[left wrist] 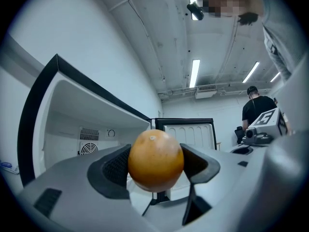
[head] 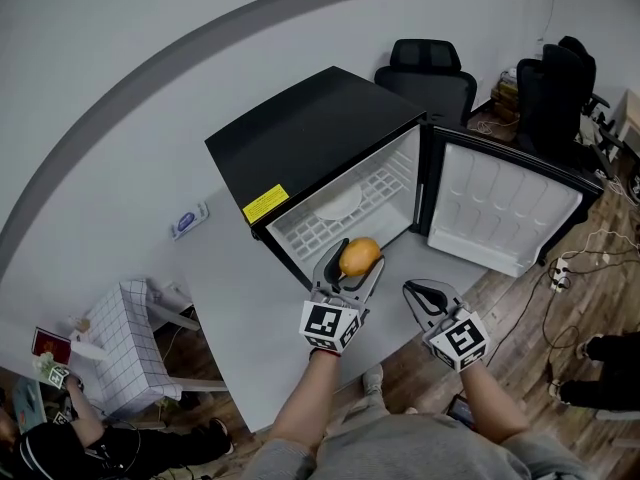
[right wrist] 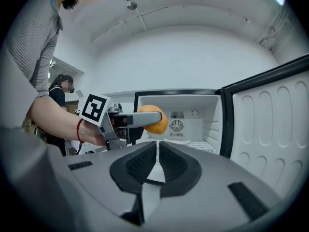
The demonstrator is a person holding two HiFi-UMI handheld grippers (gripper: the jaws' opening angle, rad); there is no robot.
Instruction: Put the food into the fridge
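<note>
An orange [left wrist: 155, 160] gripped in the left claw [head: 357, 260], held at the mouth of the open black mini fridge [head: 310, 133] on the grey worktop [head: 240, 328]; right claw [head: 418, 291] empty, jaws together, just beside the left

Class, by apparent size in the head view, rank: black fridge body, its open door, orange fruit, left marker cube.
1. black fridge body
2. open white-lined door
3. round orange fruit and left black-and-white marker cube: too alike to rank

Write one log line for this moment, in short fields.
left hand-held gripper: shut on orange | right hand-held gripper: shut, empty | fridge: open
</note>
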